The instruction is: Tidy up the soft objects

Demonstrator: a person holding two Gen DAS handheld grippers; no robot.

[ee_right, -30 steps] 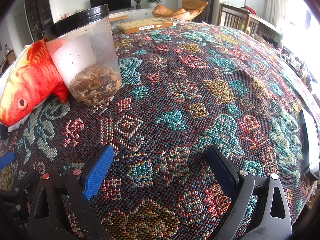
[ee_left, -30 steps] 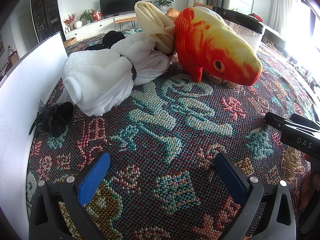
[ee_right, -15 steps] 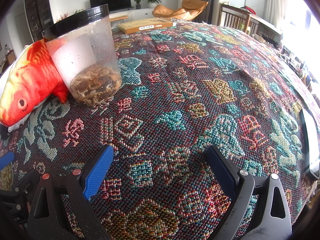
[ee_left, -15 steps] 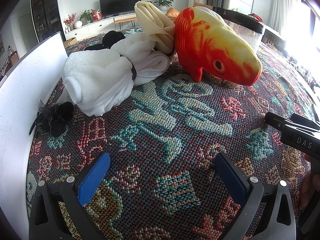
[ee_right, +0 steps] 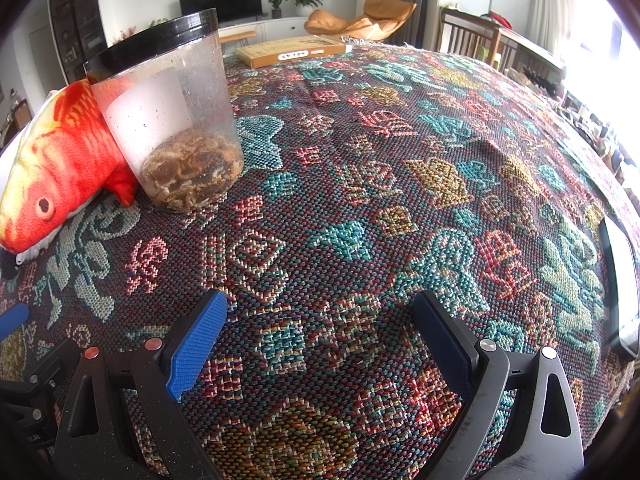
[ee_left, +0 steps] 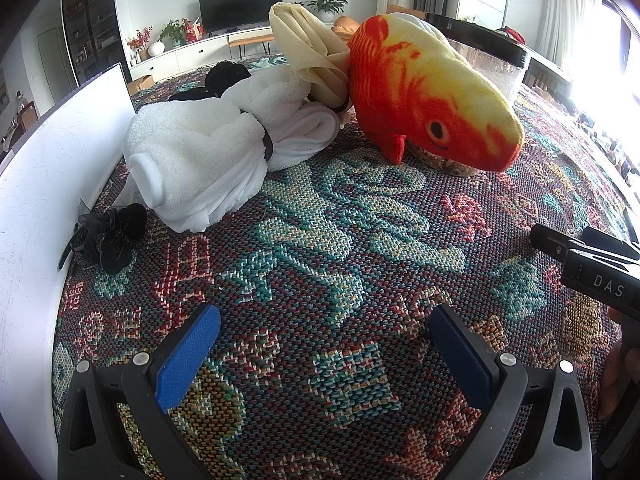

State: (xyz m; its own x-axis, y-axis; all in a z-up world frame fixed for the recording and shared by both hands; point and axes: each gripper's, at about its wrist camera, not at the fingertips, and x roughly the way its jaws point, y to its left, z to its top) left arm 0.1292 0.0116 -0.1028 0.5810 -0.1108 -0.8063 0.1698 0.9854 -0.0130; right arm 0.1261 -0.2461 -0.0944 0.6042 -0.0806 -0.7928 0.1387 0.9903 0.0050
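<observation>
Against the frames from a second ago we find nothing moved: our left gripper (ee_left: 324, 344) and right gripper (ee_right: 320, 328) remain spread wide over the patterned cloth (ee_right: 400, 184), each holding nothing. The fish plush (ee_left: 432, 100) leans on the clear jar (ee_right: 176, 120), the white fleece bundle (ee_left: 200, 152) touching the cream cloth (ee_left: 308, 56) beside it, a black scrunchie (ee_left: 112, 232) near the white board (ee_left: 44, 184). The jar hides the plush's tail; a dark item behind the bundle is unclear.
</observation>
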